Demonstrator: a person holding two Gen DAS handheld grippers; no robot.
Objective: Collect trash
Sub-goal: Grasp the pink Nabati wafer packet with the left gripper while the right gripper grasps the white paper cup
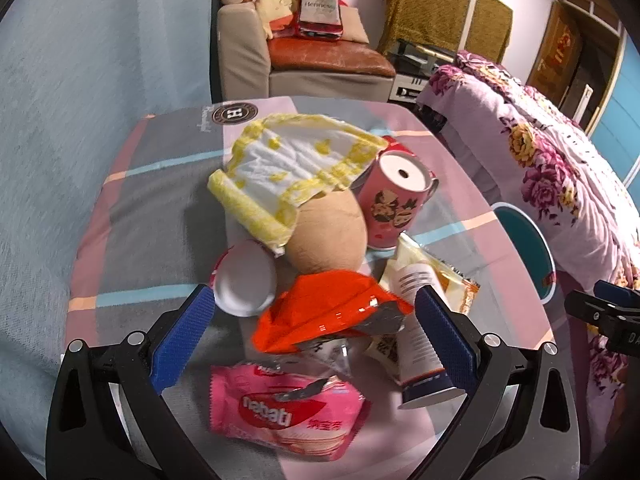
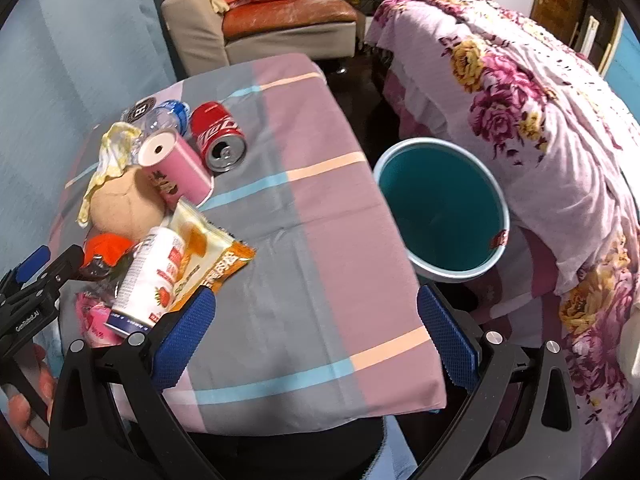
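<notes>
A heap of trash lies on the plaid tablecloth (image 2: 304, 184). In the left wrist view my left gripper (image 1: 312, 338) is open around an orange wrapper (image 1: 320, 312), above a pink wafer packet (image 1: 280, 416). A white yogurt bottle (image 1: 420, 332) lies against its right finger. Behind are a white lid (image 1: 244, 280), a tan ball (image 1: 328, 236), a yellow-white plastic bag (image 1: 292, 164) and a pink tube (image 1: 392, 200). My right gripper (image 2: 316, 332) is open and empty over the bare cloth, right of the yogurt bottle (image 2: 148, 276) and a chip packet (image 2: 208, 256). A red cola can (image 2: 218, 140) lies farther back.
A teal bin (image 2: 440, 208) stands on the floor off the table's right edge, beside a floral-covered bed (image 2: 540, 100). An armchair (image 2: 260, 12) stands behind the table. A clear water bottle (image 2: 168, 116) lies at the heap's far side. Blue curtain fills the left.
</notes>
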